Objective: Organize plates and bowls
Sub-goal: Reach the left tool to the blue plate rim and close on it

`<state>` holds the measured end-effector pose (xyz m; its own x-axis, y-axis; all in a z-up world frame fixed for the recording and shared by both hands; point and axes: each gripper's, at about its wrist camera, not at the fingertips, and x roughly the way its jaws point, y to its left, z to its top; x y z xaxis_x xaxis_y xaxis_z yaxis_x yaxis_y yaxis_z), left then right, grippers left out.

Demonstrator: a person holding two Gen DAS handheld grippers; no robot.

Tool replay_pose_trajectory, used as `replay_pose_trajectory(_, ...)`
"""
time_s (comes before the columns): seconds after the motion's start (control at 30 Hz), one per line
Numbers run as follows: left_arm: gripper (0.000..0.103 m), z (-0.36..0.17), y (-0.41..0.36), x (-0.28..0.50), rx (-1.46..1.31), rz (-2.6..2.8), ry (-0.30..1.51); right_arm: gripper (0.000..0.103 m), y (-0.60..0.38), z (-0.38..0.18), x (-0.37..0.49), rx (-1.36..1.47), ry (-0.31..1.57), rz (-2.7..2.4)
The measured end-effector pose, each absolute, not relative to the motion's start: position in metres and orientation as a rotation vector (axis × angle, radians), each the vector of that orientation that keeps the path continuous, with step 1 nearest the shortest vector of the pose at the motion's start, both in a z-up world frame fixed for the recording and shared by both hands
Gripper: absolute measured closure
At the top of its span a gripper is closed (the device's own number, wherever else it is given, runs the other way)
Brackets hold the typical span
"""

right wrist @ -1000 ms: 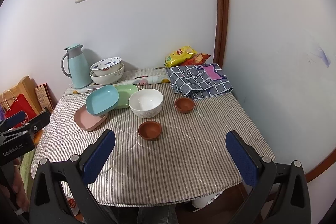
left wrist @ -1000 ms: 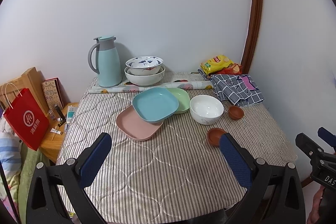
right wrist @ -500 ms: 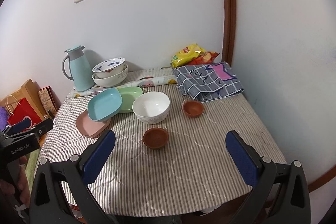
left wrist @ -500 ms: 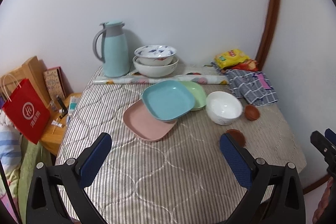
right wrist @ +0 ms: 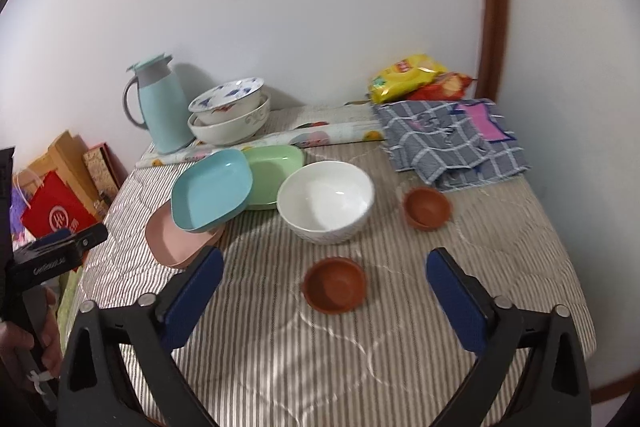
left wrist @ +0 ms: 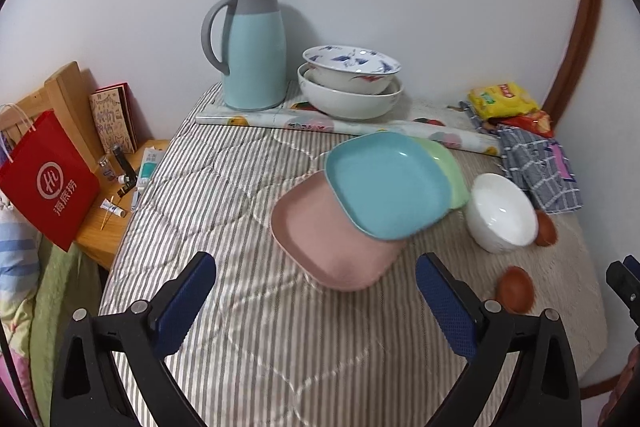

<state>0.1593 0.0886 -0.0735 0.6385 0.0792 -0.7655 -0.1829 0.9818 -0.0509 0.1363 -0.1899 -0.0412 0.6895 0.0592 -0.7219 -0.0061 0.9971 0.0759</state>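
**Plates and bowls, unsorted, on a striped tabletop**

Plates and bowls lie across the quilted tabletop (right wrist: 400, 339), largest first.

- Two big white bowls (left wrist: 352, 99), nested by the wall beside a teal jug (left wrist: 254, 47). Probably heavy, glazed, breakable; best lifted by the rim.
- Pink plate (left wrist: 332, 247), blue plate (left wrist: 386, 183), green plate (right wrist: 276, 167): square, shallow, overlapping, the blue one tilted across the other two. Likely light plastic, stiff; the raised blue edge offers a hold.
- White bowl (right wrist: 326, 201), right of the plates. Smooth, likely slippery; take it across the wall at the rim.
- Two small brown bowls (right wrist: 334, 285), well apart. Light, easily pinched at the lip.

Left gripper (left wrist: 316, 301): wide open, empty, just short of the pink plate. Right gripper (right wrist: 324, 291): jaws closing from wide, nothing gripped, the nearer brown bowl between them but untouched.
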Motion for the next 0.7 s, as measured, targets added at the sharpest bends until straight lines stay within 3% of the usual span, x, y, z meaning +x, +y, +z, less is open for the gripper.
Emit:
replay_pose_trajectory(0.17,0.009,-0.094,0.096,0.199,-0.123,0.152,0.924,0.015,-0.167,-0.057,0.174,0.031,0.835,0.087)
replay_pose_trajectory(0.4,0.010,-0.115,0.105,0.239,-0.143,0.131,0.954,0.035,-0.143,-0.082,0.229,0.021,0.886,0.143)
replay_pose_trajectory(0.57,0.018,-0.129,0.110,0.267,-0.158,0.099,0.975,0.037,-0.122,-0.103,0.258,-0.004,0.918,0.167)
replay_pose_trajectory(0.7,0.028,-0.137,0.107,0.287,-0.150,0.062,0.980,0.048,-0.110,-0.121,0.277,-0.020,0.956,0.181)
